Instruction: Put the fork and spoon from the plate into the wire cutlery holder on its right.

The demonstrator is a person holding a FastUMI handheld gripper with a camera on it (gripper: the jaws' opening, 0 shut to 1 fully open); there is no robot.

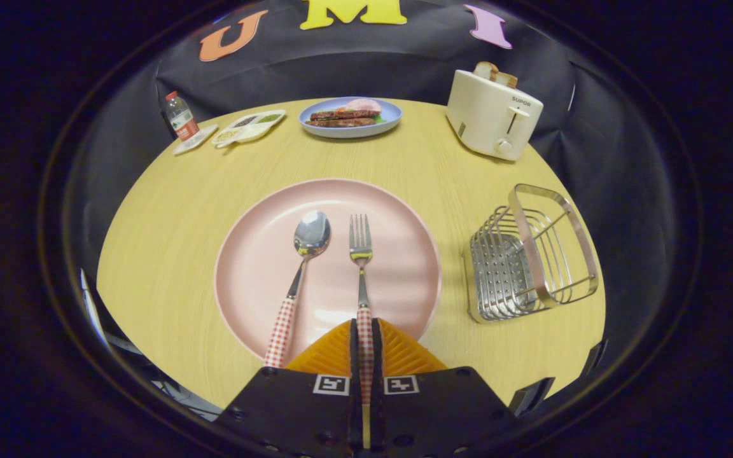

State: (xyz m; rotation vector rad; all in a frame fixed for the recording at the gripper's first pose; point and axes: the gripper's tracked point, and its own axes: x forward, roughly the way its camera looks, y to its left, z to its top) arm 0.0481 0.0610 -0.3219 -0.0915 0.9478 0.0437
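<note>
The tongs (364, 343) were closed narrowly on the checked handle of the fork (360, 254), which lay on the pink plate (404, 210) with its tines pointing away. The spoon (306, 254) lay just beside it, apart, on the same plate. The wire cutlery holder (532, 254) stood on the surface (163, 222) just beside the plate, on its right. To do the step well, the fork probably needed lifting level and clear of the rim before swinging over the holder's open top. The handle's end was hidden between the fingers, and the holder's inside was hard to make out.
</note>
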